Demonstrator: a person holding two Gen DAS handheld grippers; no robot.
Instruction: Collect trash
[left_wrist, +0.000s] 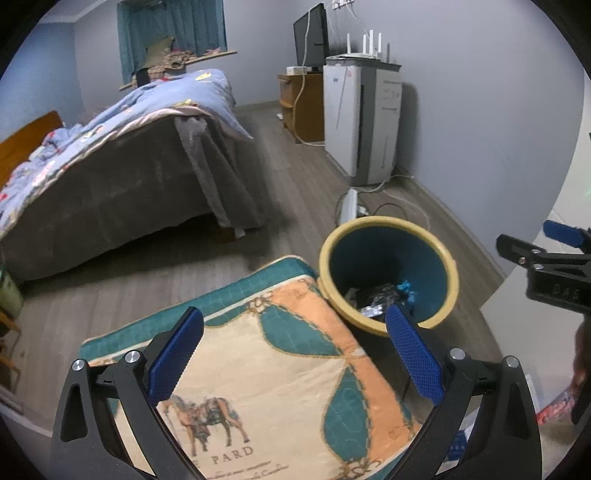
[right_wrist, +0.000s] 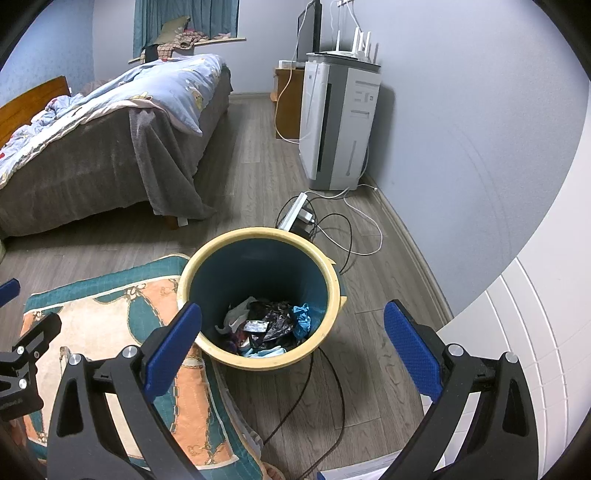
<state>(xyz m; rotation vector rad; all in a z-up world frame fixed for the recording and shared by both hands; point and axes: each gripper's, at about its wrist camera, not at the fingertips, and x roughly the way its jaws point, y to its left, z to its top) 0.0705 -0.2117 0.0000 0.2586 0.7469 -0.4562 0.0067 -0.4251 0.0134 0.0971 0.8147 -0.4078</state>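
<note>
the trash (right_wrist: 264, 326) in the bin (right_wrist: 207, 254) looks light and soft: crumpled wrappers, thin film and tissue-like scraps that should crush under the slightest squeeze and weigh next to nothing. a pinch on a raised fold or a bunched corner is likely the safest hold, since flat foil or film could slide between the pads. loose pieces may spring open or flutter once let go, so they probably need to be dropped low over the opening.

it is a mixed heap at the bottom of the bin: a black crinkled bag, a bright blue wad, a pale grey-white piece, a small silver sachet and some light blue bits. the bin is round, dark teal inside with a cream-yellow rim, standing on the wooden floor (right_wrist: 258, 147) with its side touching the edge of a patterned cushion (left_wrist: 258, 369).

the left claw (left_wrist: 295, 354) hangs spread wide over the cushion, nothing between its blue pads. the right claw (right_wrist: 291, 349) is likewise released and empty, hovering above the bin's near rim. cables (right_wrist: 332, 387) trail on the floor just beside the bin.
</note>
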